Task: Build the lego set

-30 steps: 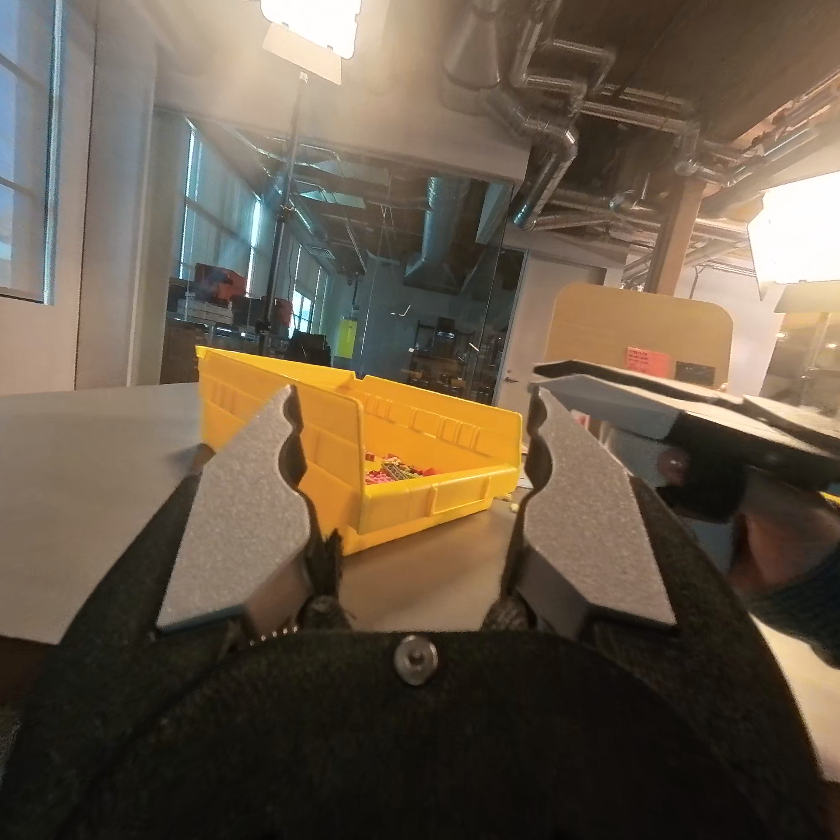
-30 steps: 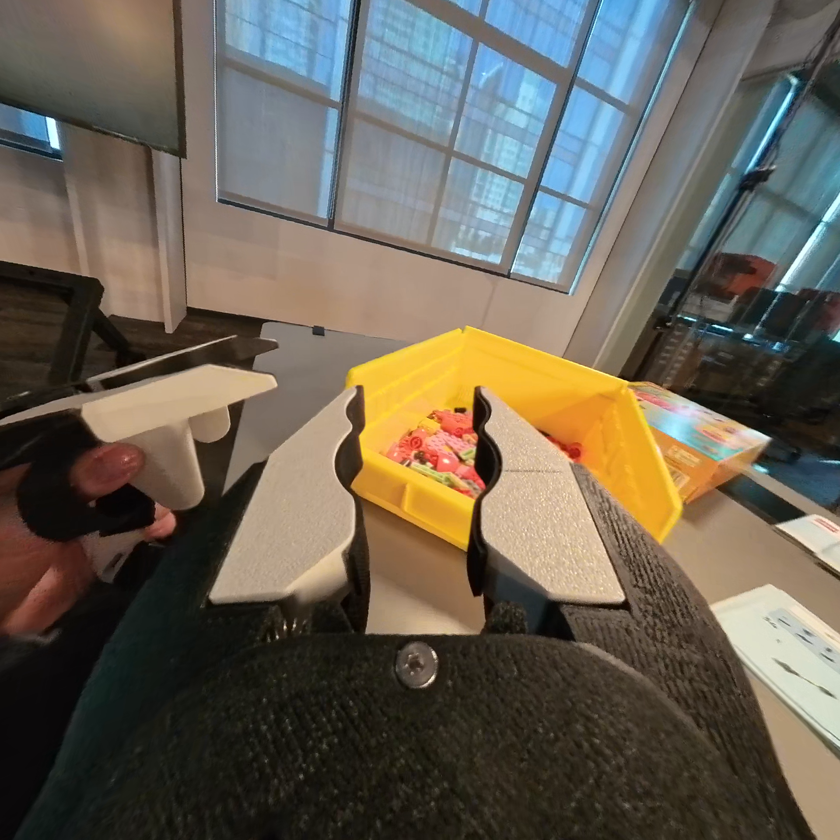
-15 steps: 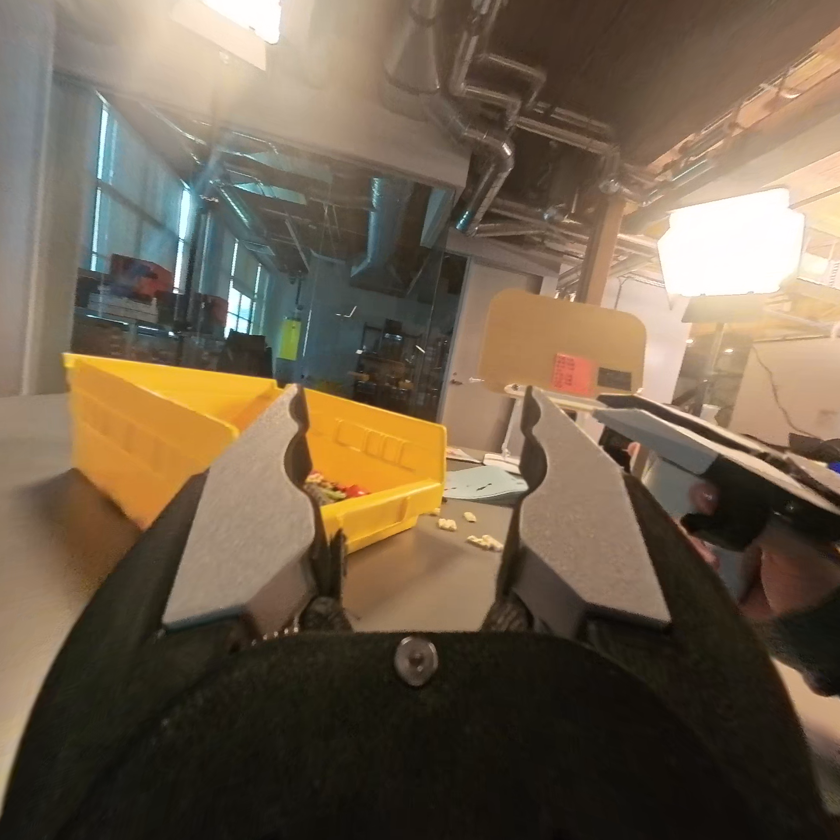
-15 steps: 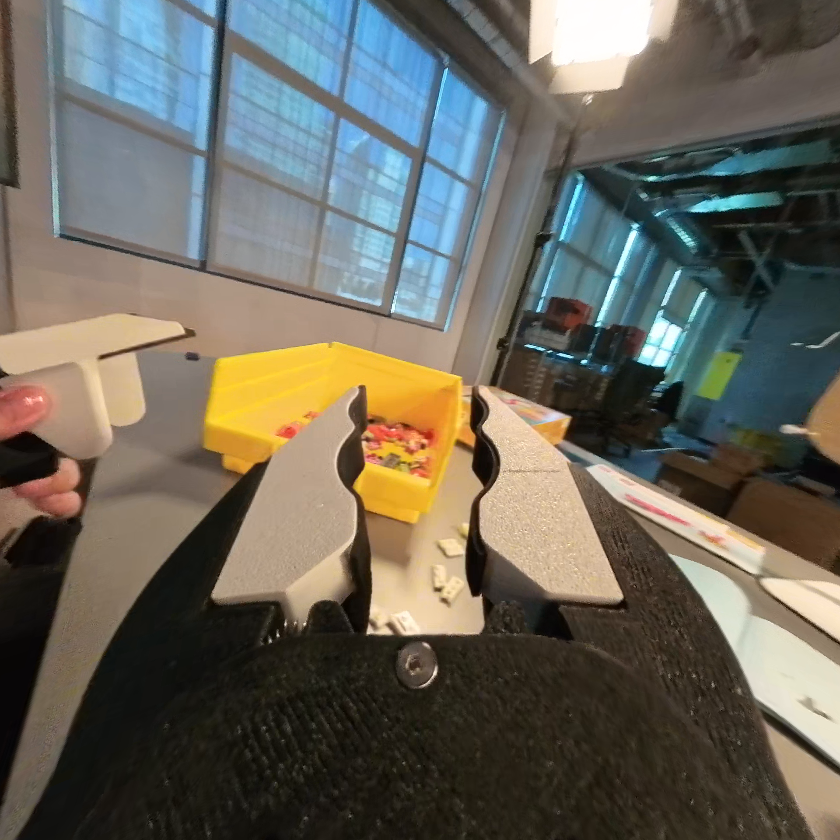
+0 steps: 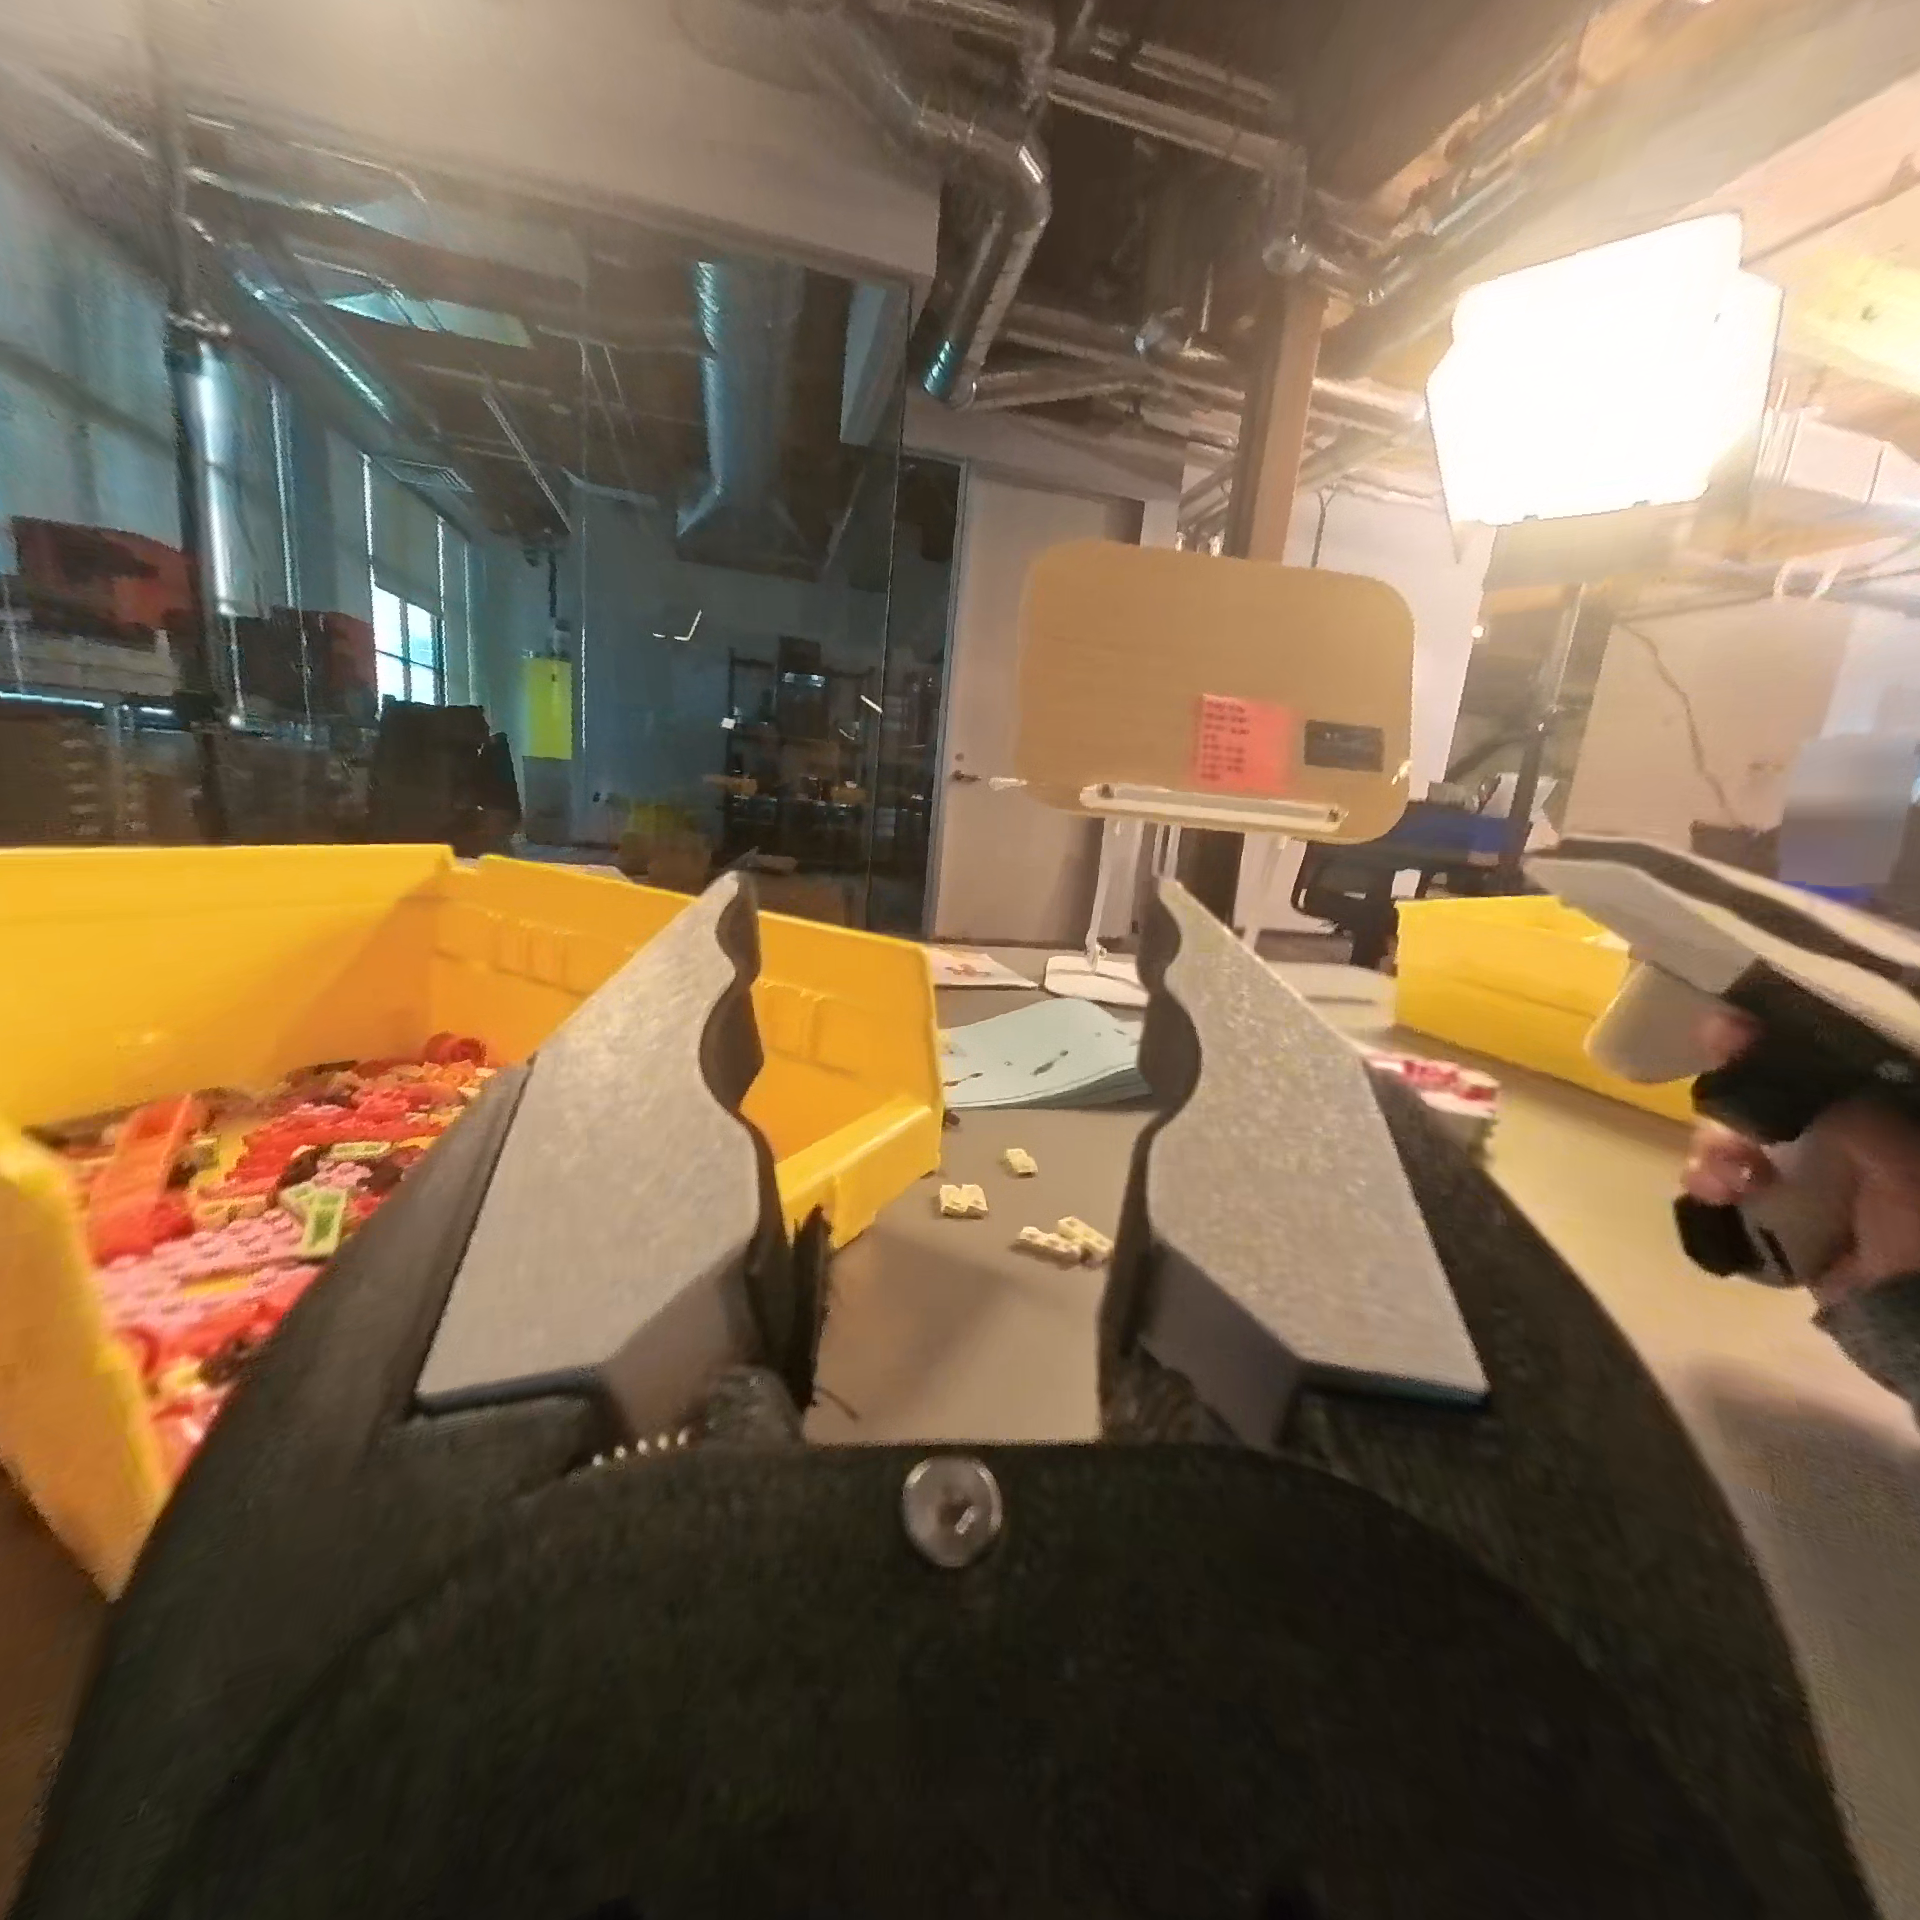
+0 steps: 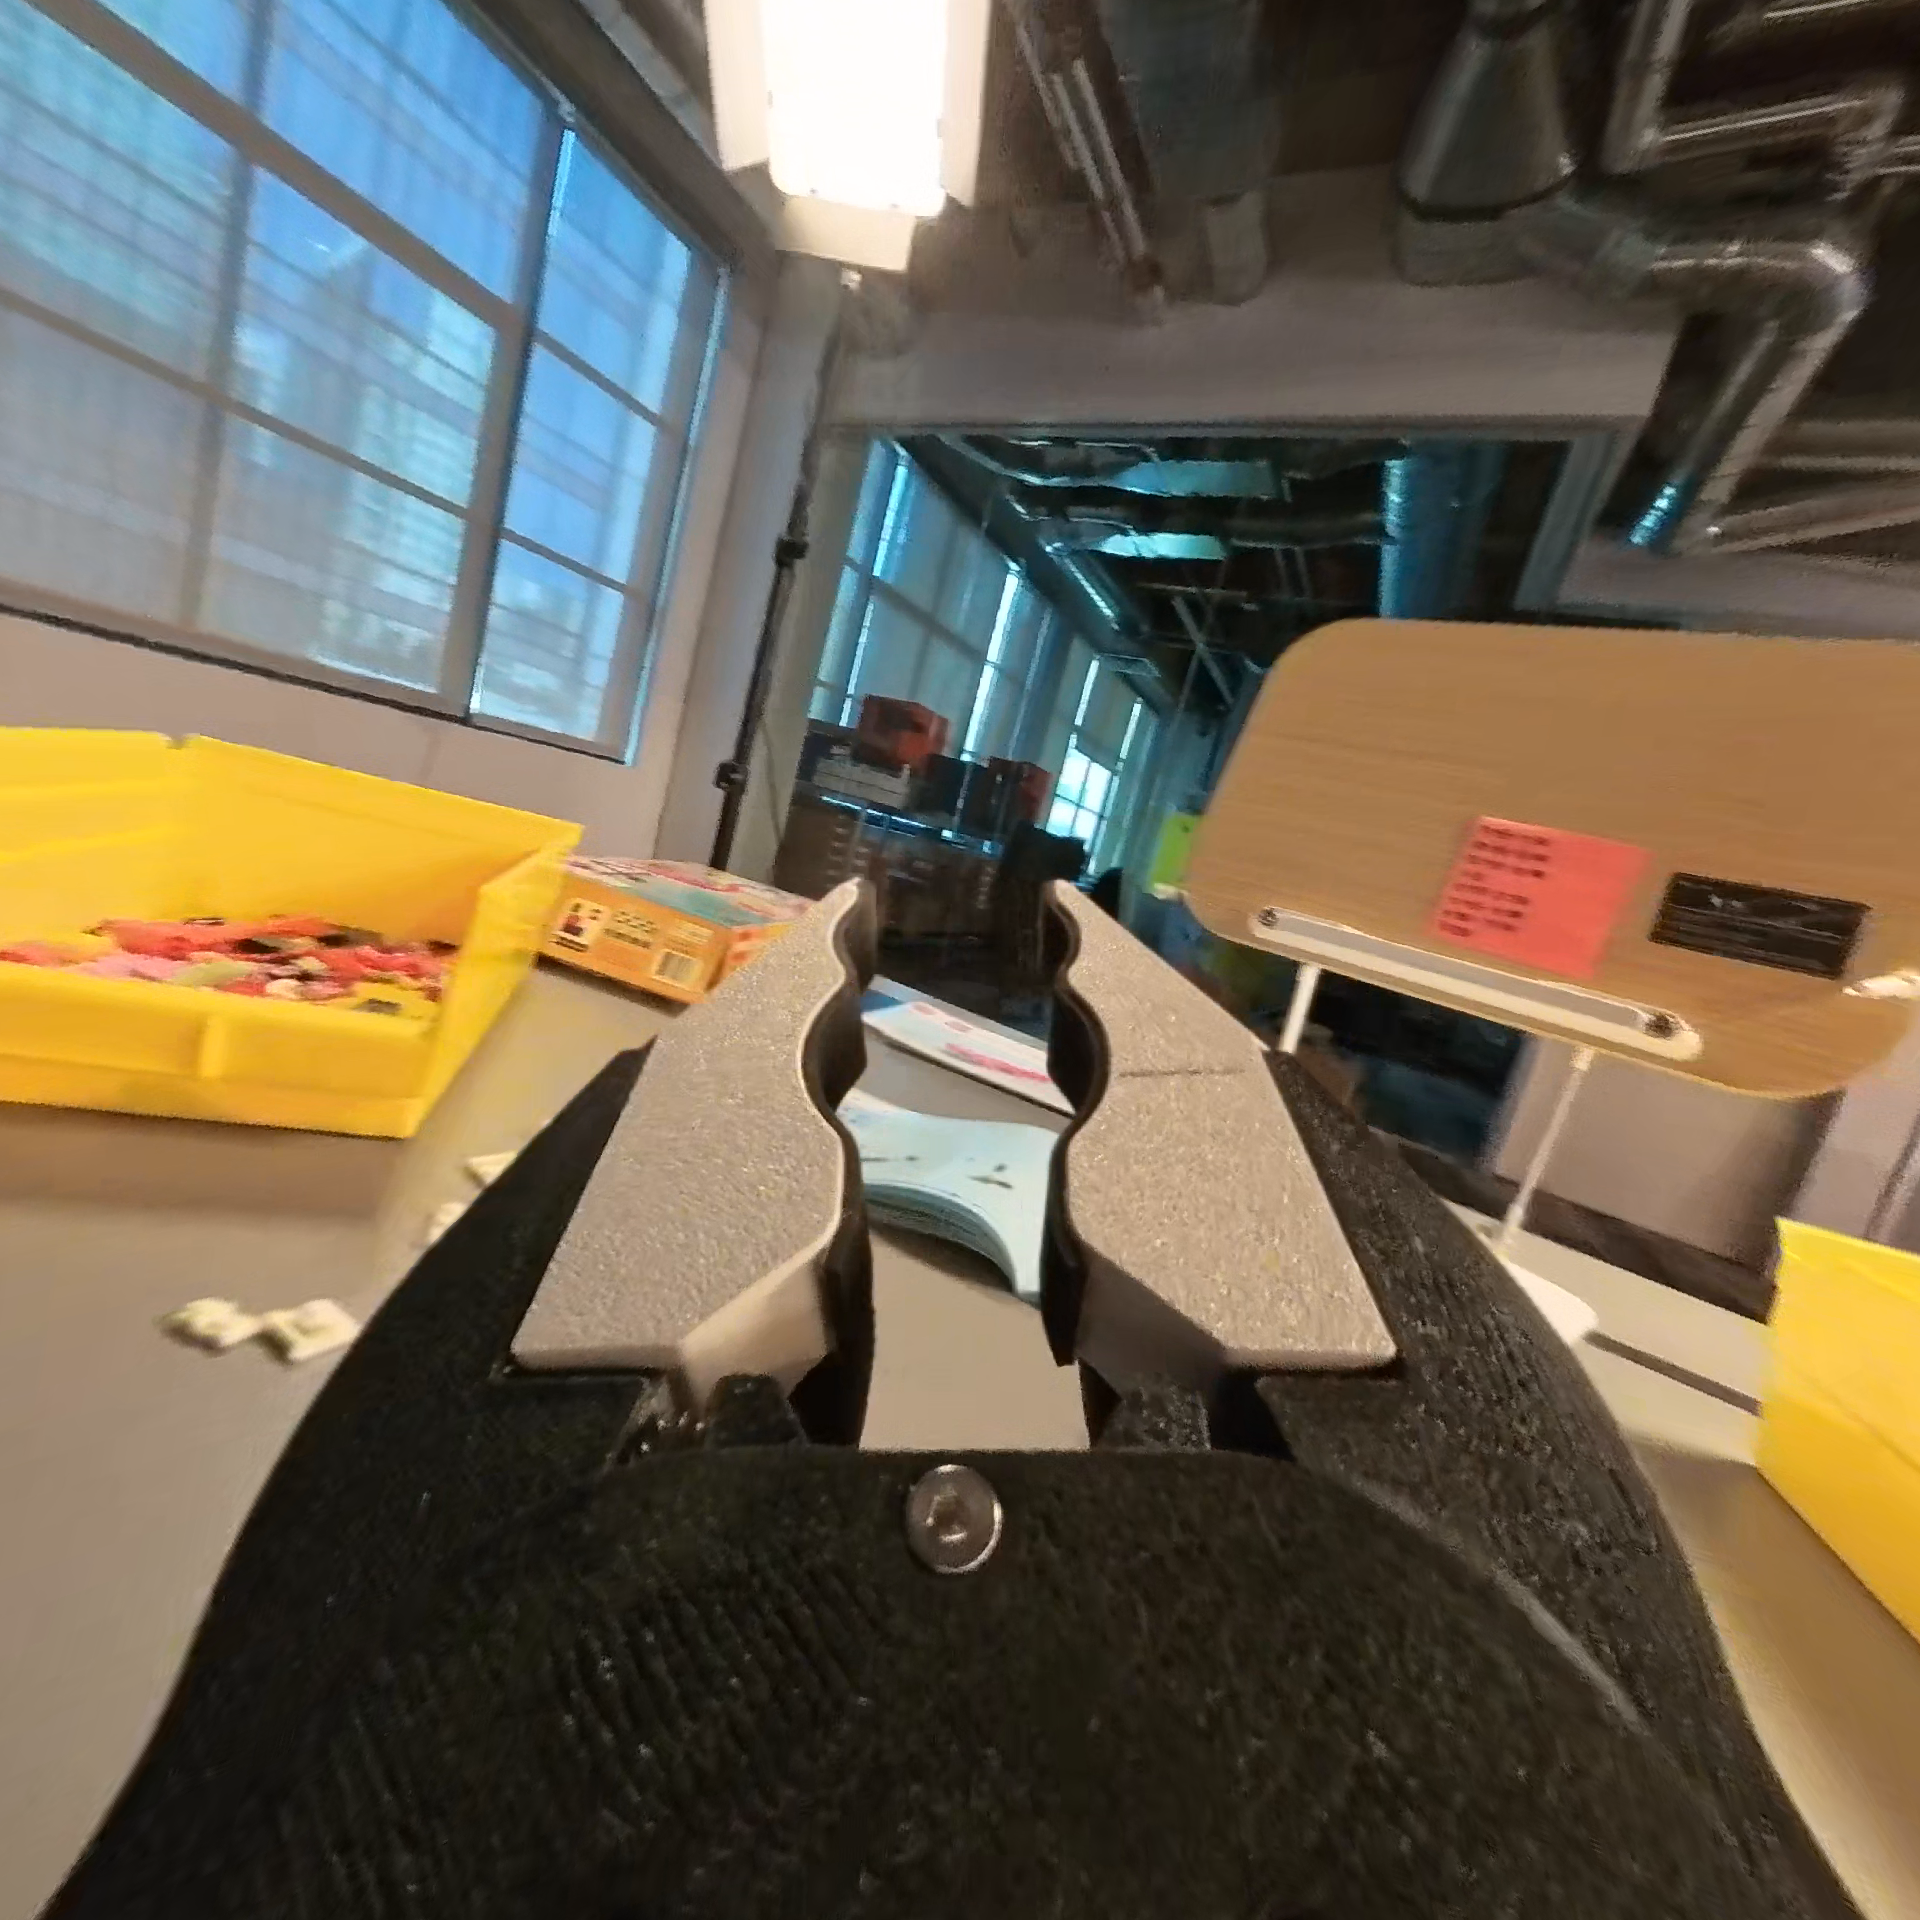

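The left gripper (image 5: 945,925) is held above the grey table (image 5: 935,1340) with its 2 fingers spread wide and nothing between them. It is nearest the yellow bin (image 5: 831,1039), whose right wall shows just past its left finger (image 5: 623,1143); the bin is heaped with small red, pink and orange bricks (image 5: 260,1143). A few pale loose bricks (image 5: 1060,1236) lie on the bare table between the fingers, just right of the bin's front corner. Behind them rests a light blue booklet (image 5: 1039,1049), and a second yellow bin (image 5: 1496,997) stands toward the table's right side. At the right edge of this view a hand (image 5: 1808,1205) grips the other tool.

The right gripper (image 6: 956,925) is parted by a narrower gap and grips nothing; the same blue booklet (image 6: 956,1174) shows on the table through that gap. To its left sit the brick-filled bin (image 6: 312,1070), an orange box (image 6: 665,935) behind that bin's far corner, and pale loose bricks (image 6: 260,1330). A wooden board on a white stand (image 6: 1558,831) rises at the right.
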A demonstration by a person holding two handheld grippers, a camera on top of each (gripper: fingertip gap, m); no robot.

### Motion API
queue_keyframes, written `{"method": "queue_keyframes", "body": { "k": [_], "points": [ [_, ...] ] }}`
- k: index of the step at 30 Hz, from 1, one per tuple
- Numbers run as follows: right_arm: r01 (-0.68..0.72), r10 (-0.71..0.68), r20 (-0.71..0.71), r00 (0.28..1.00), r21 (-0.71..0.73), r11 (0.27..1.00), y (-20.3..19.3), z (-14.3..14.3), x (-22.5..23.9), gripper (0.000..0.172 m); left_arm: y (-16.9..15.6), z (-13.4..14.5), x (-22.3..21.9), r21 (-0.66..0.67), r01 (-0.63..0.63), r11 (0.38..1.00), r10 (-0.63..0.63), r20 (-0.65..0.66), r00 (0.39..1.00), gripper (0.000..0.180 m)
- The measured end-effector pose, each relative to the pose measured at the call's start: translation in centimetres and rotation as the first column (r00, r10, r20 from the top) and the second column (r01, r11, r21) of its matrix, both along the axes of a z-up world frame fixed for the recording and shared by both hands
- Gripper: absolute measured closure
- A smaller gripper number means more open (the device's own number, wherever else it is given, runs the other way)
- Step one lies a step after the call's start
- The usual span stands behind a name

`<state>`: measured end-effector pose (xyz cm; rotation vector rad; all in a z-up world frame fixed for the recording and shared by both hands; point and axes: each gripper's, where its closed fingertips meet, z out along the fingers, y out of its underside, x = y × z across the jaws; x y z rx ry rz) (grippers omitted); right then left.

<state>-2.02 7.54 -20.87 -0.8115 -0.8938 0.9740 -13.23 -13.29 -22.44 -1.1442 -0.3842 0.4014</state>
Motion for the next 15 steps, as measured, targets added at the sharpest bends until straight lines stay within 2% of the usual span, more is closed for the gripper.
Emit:
{"method": "queue_keyframes", "body": {
  "k": [4,9,15],
  "points": [
    [0.007,-0.008,-0.013,1.000,-0.077,0.997,2.5,-0.8,-0.4,0.145,2.3,-0.6,0.4,-0.097,0.018,0.995,-0.022,-0.043,0.999,0.112],
    [-0.040,0.041,0.024,0.999,-0.048,0.998,3.1,-1.3,-2.7,0.148,4.5,-1.2,0.6,-0.153,0.059,0.986,-0.068,-0.052,0.996,0.117],
    [-0.067,0.067,0.063,0.996,-0.010,0.998,3.7,-1.8,-6.1,0.151,6.9,-2.5,1.0,-0.226,0.175,0.958,-0.176,0.018,0.984,0.124]
  ]
}}
